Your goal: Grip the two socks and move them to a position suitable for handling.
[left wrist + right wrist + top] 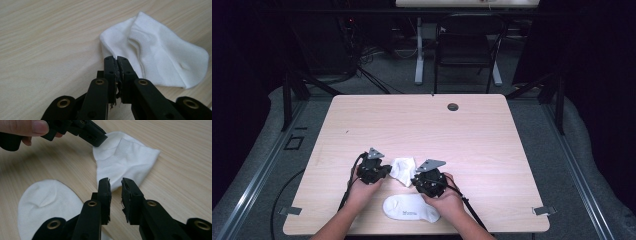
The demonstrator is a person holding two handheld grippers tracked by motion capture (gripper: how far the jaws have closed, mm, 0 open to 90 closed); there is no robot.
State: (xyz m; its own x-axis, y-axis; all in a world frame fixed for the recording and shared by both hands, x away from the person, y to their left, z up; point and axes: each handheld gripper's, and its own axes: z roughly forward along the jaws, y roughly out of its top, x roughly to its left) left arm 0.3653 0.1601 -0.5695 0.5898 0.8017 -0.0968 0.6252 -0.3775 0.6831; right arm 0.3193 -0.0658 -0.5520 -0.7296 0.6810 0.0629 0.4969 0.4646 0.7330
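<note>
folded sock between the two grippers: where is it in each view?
High view: folded sock low centre, between the left gripper and right gripper.
Left gripper view: right of centre, its near edge clamped in the shut jaws.
Right gripper view: upper centre, beyond the open jaws.
Shared landmark: the left gripper's jaws on the sock's edge, seen upper left in the right gripper view.

Looks like a lab or recording studio setup: black curtains [597, 75] all around, a plain wooden table [412, 125] on grey carpet [537, 130], cables [362, 55] tangled on the floor behind, plus a black chair [467, 45] and another desk [462, 4].
</note>
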